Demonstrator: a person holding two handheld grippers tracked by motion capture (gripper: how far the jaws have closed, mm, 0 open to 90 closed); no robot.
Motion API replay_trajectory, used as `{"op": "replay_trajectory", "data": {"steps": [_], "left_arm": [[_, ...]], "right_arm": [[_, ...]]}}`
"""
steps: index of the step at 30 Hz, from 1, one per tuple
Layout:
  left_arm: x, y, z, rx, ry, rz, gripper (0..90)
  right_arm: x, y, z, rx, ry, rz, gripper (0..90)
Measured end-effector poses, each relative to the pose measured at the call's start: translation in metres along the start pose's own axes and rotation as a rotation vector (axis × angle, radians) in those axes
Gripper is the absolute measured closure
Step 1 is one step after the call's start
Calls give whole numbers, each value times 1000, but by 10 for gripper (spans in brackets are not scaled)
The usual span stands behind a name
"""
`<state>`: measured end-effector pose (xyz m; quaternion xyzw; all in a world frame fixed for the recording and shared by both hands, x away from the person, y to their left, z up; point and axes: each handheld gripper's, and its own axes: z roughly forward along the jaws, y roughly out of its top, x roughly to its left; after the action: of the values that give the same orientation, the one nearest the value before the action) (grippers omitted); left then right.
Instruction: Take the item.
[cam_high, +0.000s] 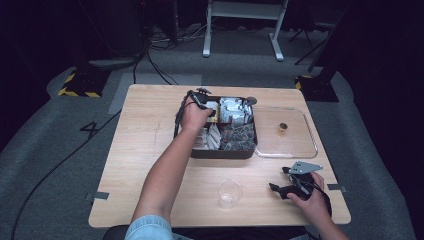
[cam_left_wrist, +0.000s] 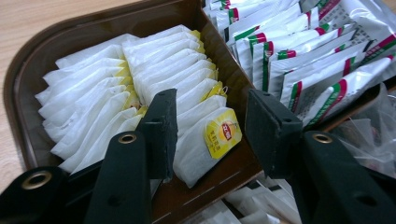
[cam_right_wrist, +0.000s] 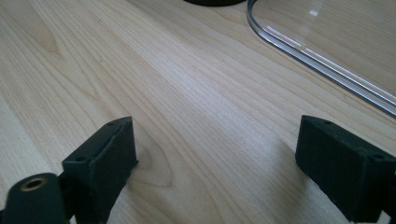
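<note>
Left hand-held gripper (cam_left_wrist: 208, 126) half-open, jaws straddling front tea bag (cam_left_wrist: 205, 142) in brown tray (cam_left_wrist: 28, 65) corner, not yet pinching. Right hand-held gripper (cam_right_wrist: 215, 163) wide open, empty, parked on counter (cam_right_wrist: 187, 93).

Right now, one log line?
left gripper: open, straddling tea bag in brown tray | right gripper: open, idle on table

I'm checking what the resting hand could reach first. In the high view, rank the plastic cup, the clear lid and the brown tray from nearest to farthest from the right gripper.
From the right gripper:
1. Plastic cup, just to its left.
2. Clear lid, beyond it.
3. Brown tray, farther back and left.
</note>
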<state>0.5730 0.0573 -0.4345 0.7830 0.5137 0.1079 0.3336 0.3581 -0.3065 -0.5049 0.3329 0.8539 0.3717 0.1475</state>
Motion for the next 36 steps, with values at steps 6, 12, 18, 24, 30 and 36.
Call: {"op": "replay_trajectory", "data": {"steps": [6, 12, 18, 24, 30, 36], "left_arm": [[7, -3, 12, 49, 25, 11, 610], [8, -4, 13, 63, 23, 15, 624], [5, -4, 14, 90, 25, 40, 691], [3, -5, 16, 112, 24, 58, 746], [3, -5, 16, 129, 15, 64, 847], [1, -4, 14, 114, 7, 77, 898]], "right_arm": [[0, 0, 0, 0, 0, 1, 125], [0, 0, 0, 0, 2, -1, 125], [0, 0, 0, -1, 2, 0, 125], [0, 0, 0, 0, 2, -2, 125], [-1, 0, 0, 0, 5, -4, 125], [-1, 0, 0, 0, 5, -5, 125]]}}
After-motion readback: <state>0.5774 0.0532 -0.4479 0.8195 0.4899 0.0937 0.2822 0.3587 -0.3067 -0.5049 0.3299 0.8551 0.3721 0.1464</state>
